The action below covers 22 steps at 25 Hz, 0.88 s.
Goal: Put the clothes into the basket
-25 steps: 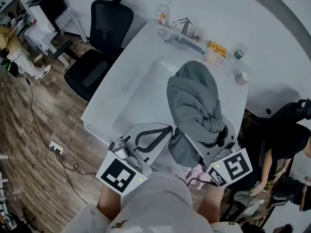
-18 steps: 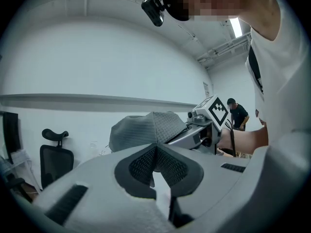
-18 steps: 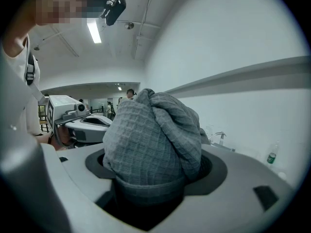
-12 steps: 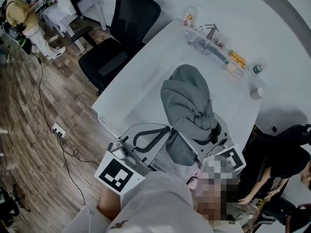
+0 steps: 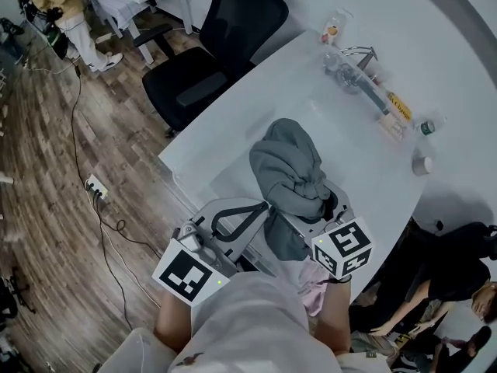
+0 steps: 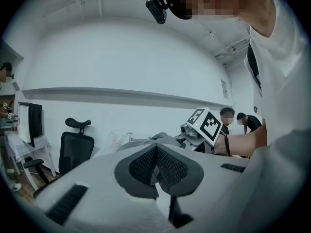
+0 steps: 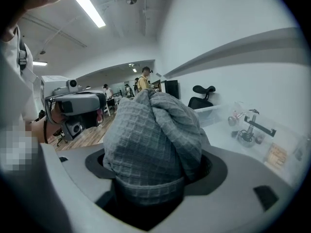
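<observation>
I hold the grey cloth [image 7: 150,130] bundled upright in the right gripper [image 7: 150,181], basket [image 7: 216,111] just ahead; left gripper [image 6: 158,166] closed, empty, alongside.

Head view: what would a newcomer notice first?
The big grey cloth bunched up over the white table, clamped in the right gripper. Next, the left gripper beside it, jaws together and empty, and the black chair by the table's far side.
</observation>
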Tool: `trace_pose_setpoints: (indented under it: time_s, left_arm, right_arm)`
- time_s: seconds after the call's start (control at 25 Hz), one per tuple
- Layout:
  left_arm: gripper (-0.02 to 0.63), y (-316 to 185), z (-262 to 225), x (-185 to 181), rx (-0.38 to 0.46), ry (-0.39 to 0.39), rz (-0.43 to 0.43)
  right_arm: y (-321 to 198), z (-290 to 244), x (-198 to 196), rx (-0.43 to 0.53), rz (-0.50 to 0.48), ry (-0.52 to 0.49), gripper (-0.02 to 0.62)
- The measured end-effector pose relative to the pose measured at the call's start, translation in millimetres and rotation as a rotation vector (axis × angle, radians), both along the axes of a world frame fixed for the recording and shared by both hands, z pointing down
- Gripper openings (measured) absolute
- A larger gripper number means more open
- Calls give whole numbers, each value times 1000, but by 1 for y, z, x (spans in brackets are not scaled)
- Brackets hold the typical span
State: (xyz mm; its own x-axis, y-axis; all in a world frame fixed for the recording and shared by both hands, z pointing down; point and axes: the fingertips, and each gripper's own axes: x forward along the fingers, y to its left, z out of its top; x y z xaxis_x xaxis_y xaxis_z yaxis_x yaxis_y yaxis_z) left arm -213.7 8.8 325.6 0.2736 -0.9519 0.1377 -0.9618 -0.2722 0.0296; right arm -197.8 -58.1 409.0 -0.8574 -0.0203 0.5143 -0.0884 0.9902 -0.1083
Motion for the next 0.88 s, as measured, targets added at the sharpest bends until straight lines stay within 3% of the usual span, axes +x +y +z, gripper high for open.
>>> trace_pose_setpoints:
  time_s: [0.2, 0.4, 0.88]
  left_arm:
    - [6, 5, 18, -7, -31, 33, -38]
    - [6, 12, 40, -5, -72, -6, -38]
    - [6, 18, 64, -4, -102, 36, -51]
  right_arm:
    - [6, 35, -4, -21, -37, 92, 368]
    - [16, 66, -8, -44, -73, 174, 368]
    - [36, 124, -9, -14, -186, 372, 369]
